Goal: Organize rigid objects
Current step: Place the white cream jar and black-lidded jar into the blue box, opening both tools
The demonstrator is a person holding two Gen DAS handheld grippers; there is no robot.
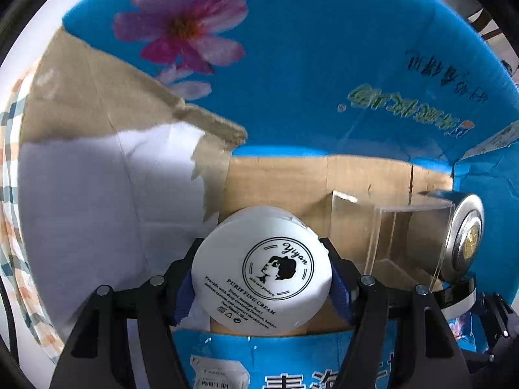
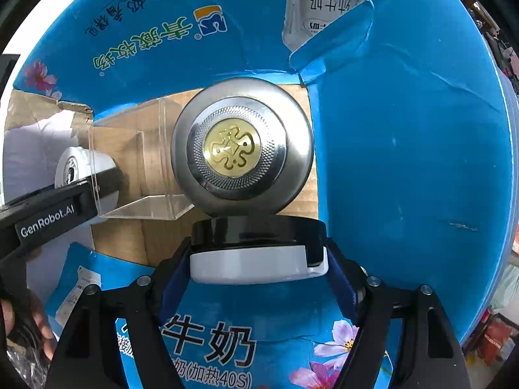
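My left gripper (image 1: 261,275) is shut on a white cream jar (image 1: 262,269) with a black printed label, held low inside a blue cardboard box (image 1: 324,48). My right gripper (image 2: 259,259) is shut on a black and white round container (image 2: 256,249), also inside the box (image 2: 405,146). A silver round tin with a gold emblem (image 2: 241,144) stands on edge just beyond the right gripper; it also shows in the left wrist view (image 1: 464,233). A clear plastic box (image 1: 386,243) lies between the jar and the tin. The left gripper and jar (image 2: 81,170) show at the left of the right wrist view.
The box floor is brown cardboard (image 1: 308,178) with white paper (image 1: 97,210) at its left. Blue flaps stand up around the inside. A checked cloth (image 1: 9,194) lies outside the box at the left. Shelves with goods (image 2: 496,334) show at far right.
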